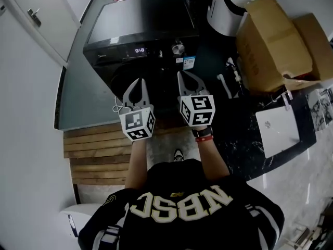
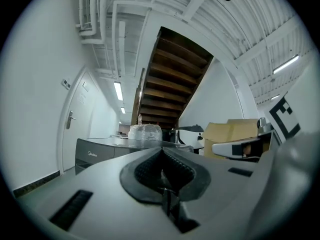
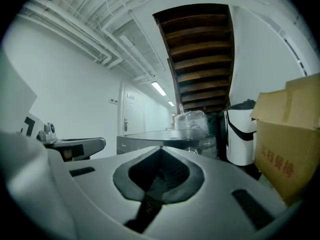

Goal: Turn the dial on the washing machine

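Washing machine: a black front-loader [image 1: 140, 25] stands against the wall under the wooden staircase, a little ahead of the person, with its display lit on the front panel.
Dial: a small round silvery knob [image 1: 178, 48] on that front panel, right of the display and apart from both tools.
Left hand-held gripper: [image 1: 138, 81] clenched, the jaws meeting at their tips with nothing between them; held about level and aimed at the machine.
Right hand-held gripper: [image 1: 185, 75] also clenched and empty, level, lined up roughly below the dial in the head view and the nearer of the two to it.
Surroundings: cardboard boxes [image 1: 276, 40] and a white bin-like unit [image 1: 226, 9] to the right, and a plastic-wrapped bundle [image 2: 145, 132] on the machine's top towards the back.
How the dial should handle: I'd judge it rigid and fixed to the panel, free only to rotate; its smooth, shiny rim looks slippery. The machine is too heavy to shift.
Where to take hold: across the rim, one pad on each side, square-on so that a roll of the wrist turns it.
Needed first: the jaws must part before they can fit round the knob.
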{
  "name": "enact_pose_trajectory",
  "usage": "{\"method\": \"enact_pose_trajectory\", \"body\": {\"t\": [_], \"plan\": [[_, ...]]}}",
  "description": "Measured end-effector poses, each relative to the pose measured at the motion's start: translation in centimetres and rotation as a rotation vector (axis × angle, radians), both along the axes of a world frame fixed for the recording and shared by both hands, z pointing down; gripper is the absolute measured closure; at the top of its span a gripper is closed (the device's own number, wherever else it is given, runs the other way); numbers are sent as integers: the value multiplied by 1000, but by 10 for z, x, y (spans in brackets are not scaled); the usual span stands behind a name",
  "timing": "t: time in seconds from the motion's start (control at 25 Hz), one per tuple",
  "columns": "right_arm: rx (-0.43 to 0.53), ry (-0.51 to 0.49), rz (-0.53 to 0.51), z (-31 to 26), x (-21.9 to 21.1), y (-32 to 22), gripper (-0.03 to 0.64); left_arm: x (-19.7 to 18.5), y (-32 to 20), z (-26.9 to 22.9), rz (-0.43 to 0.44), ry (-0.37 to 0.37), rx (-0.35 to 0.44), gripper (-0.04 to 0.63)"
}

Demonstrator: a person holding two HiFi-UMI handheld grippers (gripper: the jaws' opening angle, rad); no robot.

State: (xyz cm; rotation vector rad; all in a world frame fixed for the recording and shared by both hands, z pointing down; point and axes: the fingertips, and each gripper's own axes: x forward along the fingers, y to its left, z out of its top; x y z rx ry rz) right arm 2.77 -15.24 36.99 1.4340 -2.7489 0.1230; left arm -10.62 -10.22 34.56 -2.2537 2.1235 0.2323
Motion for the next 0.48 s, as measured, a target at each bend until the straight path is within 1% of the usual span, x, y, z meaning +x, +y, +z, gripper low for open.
{"method": "enact_pose_trajectory", "body": {"t": [0.16, 0.24, 0.36, 0.48], "plan": [[-19, -13, -25, 10, 2, -27, 609, 5, -22, 6, -38, -4, -6, 581], [-35, -15, -33, 19, -2, -38, 609, 7, -35, 13, -20, -15, -28, 581], [-47, 15, -43, 30, -11, -50, 609, 6, -52, 26, 8, -18, -75, 581], [-49, 38, -26, 31, -14, -72, 609, 5, -75, 28, 38, -24, -90, 581]]}}
